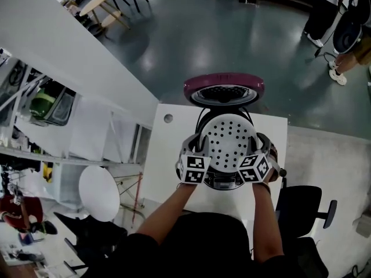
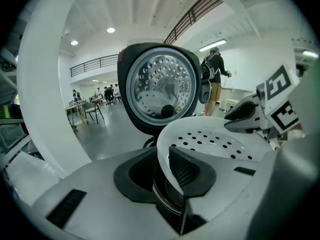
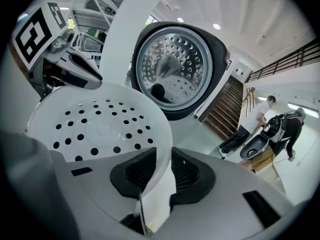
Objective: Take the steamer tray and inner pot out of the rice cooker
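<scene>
Head view — steamer tray (image 1: 228, 139) roughly level, open side up

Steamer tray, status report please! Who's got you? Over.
Left gripper shut on steamer tray rim. Right gripper shut on opposite rim. Tray over rice cooker. Lid open behind, nothing blocking.

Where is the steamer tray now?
The steamer tray is at head-view centre, over the rice cooker, near its open lid, rim gripped by left claw and right claw.

One steamer tray (image 1: 229, 138), two hand-held grippers (image 2: 161, 171) (image 3: 156, 176)
</scene>
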Demonstrator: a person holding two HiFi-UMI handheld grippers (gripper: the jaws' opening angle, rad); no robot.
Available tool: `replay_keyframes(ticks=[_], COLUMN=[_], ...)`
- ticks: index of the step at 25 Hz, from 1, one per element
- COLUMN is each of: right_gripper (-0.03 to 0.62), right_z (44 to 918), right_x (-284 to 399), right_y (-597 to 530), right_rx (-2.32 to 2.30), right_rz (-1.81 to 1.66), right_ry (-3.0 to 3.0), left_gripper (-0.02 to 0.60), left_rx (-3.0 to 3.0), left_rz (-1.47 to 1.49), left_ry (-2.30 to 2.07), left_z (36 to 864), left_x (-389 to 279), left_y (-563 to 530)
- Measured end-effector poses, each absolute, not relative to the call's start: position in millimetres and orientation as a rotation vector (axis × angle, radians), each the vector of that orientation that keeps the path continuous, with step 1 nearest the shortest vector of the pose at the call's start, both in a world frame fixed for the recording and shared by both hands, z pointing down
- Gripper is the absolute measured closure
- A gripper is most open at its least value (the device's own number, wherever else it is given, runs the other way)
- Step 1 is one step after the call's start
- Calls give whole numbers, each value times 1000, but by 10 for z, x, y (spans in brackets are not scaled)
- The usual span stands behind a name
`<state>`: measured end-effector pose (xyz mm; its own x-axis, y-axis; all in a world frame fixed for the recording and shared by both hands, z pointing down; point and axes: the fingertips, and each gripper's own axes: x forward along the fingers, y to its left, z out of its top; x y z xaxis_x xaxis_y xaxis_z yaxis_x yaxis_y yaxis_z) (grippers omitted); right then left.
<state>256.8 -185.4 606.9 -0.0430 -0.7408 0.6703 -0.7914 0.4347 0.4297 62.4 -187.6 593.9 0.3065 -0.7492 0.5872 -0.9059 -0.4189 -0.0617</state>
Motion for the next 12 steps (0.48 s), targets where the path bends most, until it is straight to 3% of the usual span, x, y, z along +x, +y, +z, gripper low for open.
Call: replay_keyframes(ticks=[12], right_gripper=[516], right_z=[5554], right_x=[1754], right_y=[-1894], right_rx=[1302], right_rz=[-74], right_ry=[-1885], left_gripper=[514], left_rx=[2260], left_rz=[669], left_ry=[-1661], left_z=[5511], left_x=[-188], left_y=[-1705])
